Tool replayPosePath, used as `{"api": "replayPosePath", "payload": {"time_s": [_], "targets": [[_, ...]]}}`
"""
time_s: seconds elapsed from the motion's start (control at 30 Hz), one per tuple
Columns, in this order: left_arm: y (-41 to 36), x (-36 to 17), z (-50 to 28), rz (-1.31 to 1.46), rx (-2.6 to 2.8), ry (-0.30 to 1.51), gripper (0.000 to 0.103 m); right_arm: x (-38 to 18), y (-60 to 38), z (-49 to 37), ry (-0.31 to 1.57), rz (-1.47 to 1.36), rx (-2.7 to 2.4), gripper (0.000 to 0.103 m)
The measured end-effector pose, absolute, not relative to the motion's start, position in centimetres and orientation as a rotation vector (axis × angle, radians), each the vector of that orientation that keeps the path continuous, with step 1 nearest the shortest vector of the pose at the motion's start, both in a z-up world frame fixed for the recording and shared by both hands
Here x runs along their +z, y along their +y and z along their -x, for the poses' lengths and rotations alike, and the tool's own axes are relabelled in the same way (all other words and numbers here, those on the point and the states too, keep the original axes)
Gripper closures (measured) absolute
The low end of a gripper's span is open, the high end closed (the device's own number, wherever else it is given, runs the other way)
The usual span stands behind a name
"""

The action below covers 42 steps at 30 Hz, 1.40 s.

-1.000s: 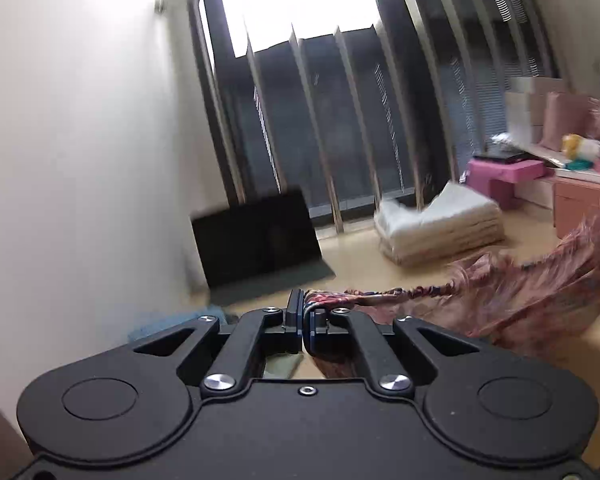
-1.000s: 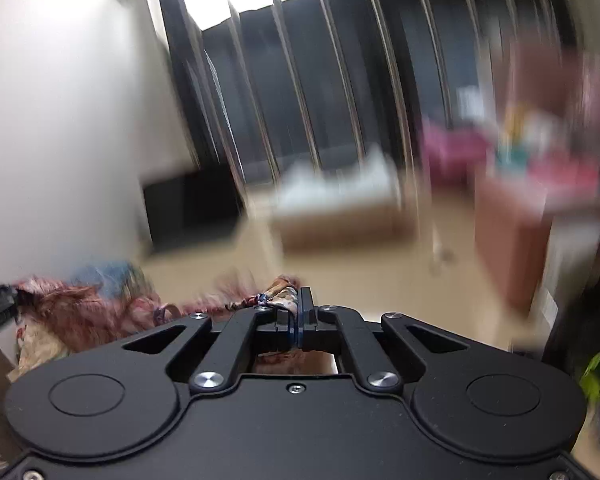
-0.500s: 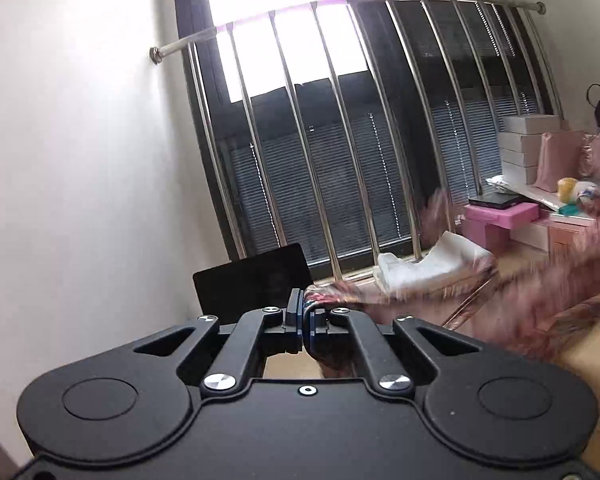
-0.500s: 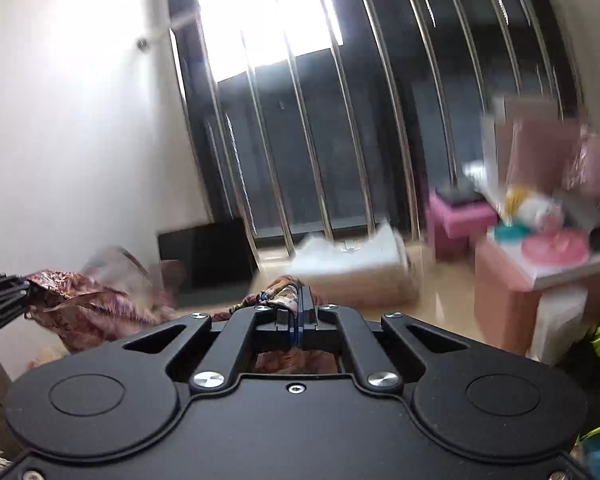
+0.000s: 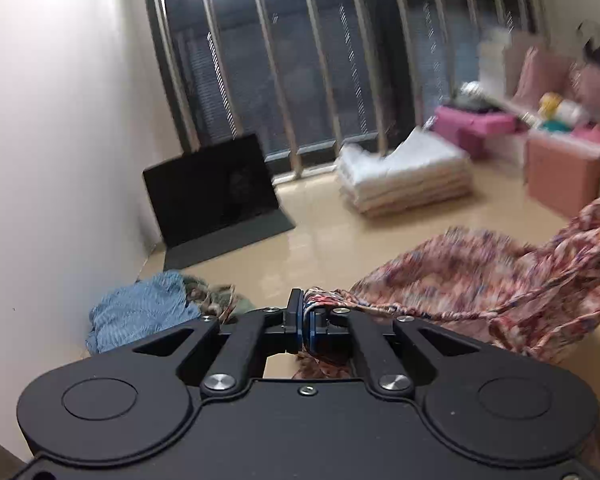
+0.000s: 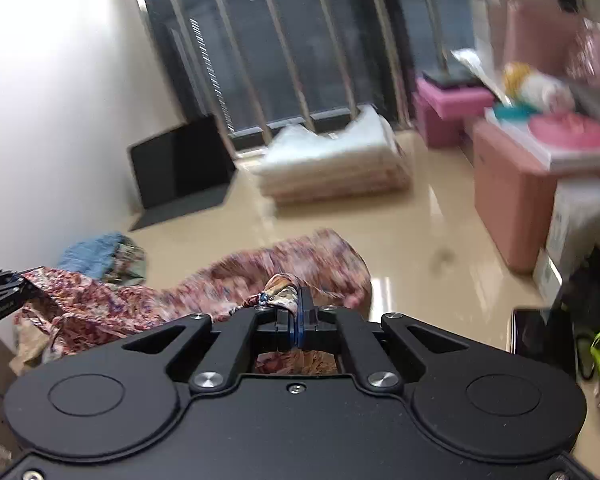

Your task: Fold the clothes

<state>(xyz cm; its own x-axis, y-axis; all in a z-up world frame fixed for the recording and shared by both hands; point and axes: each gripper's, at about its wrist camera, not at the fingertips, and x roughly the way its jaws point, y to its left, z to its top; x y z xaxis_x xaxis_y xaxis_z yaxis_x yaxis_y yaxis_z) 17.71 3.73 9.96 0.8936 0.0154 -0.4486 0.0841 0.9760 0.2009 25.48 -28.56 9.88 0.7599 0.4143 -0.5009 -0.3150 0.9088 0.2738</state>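
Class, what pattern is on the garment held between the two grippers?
A busy red, pink and blue print on the garment, clearest in the left wrist view.

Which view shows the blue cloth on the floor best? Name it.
The left wrist view: the blue cloth lies large by the wall, its ribbed weave plain. The right wrist view shows it small, blurred and partly behind the patterned garment.

This is a lived-in room of a home. A glossy beige tiled floor (image 5: 340, 232) runs to a tall dark window behind vertical metal bars (image 5: 300, 64). A folded white quilt stack (image 5: 408, 176) lies on the floor, pink storage boxes (image 6: 504, 184) line one side, and a crumpled blue garment (image 5: 140, 312) sits by the white wall.
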Motion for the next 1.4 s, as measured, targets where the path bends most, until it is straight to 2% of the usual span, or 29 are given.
{"api": "replayPosePath", "payload": {"time_s": [0.13,0.17,0.23,0.33,0.4,0.5,0.57,0.63,0.73,0.8,0.9,0.97,1.0,1.13,1.23,1.33,1.4], "targets": [[4.5,13.7,-15.5,-0.176,-0.077,0.381,0.1,12.4,-29.9,-24.2,0.437,-0.207,0.461,0.102],[4.4,12.7,-16.7,-0.191,-0.076,0.442,0.1,13.0,-30.2,-24.1,0.427,-0.213,0.462,0.102],[3.9,9.4,-20.1,-0.239,-0.068,0.611,0.1,11.4,-29.9,-26.1,0.536,-0.18,0.419,0.102],[3.5,3.9,-23.0,-0.298,-0.062,0.822,0.1,4.8,-28.3,-29.9,0.833,-0.105,0.355,0.102],[3.5,4.7,-21.5,-0.285,-0.077,0.763,0.1,3.6,-27.9,-29.6,0.858,-0.111,0.371,0.102],[3.4,9.0,-18.8,-0.262,-0.083,0.597,0.1,8.1,-28.9,-27.0,0.651,-0.163,0.391,0.102],[3.0,10.5,-18.3,-0.268,-0.081,0.537,0.1,9.9,-29.3,-26.5,0.584,-0.162,0.384,0.102],[2.2,9.5,-19.4,-0.315,-0.055,0.545,0.1,9.4,-28.8,-27.2,0.607,-0.125,0.363,0.102],[1.6,6.8,-21.3,-0.342,-0.012,0.547,0.1,5.7,-27.6,-29.4,0.749,-0.103,0.342,0.102],[1.8,8.1,-21.2,-0.279,0.005,0.483,0.1,5.5,-27.5,-30.0,0.743,-0.129,0.337,0.102],[2.2,12.0,-17.4,-0.263,-0.002,0.336,0.1,9.9,-27.9,-27.4,0.558,-0.17,0.395,0.102],[1.8,12.6,-15.5,-0.301,0.001,0.324,0.1,11.5,-28.4,-25.0,0.492,-0.157,0.407,0.103],[1.6,12.0,-15.9,-0.304,-0.016,0.376,0.1,11.7,-28.7,-24.4,0.488,-0.153,0.406,0.102],[1.8,6.9,-21.7,-0.302,-0.061,0.665,0.1,6.4,-28.3,-29.2,0.714,-0.164,0.331,0.102],[2.8,6.8,-22.1,-0.266,-0.044,0.636,0.1,4.9,-28.3,-30.7,0.786,-0.206,0.32,0.102],[3.3,10.1,-19.1,-0.292,-0.048,0.465,0.1,8.4,-28.2,-27.1,0.628,-0.184,0.375,0.102],[3.2,11.3,-17.7,-0.305,-0.039,0.433,0.1,9.7,-28.5,-25.6,0.569,-0.163,0.387,0.102]]}}
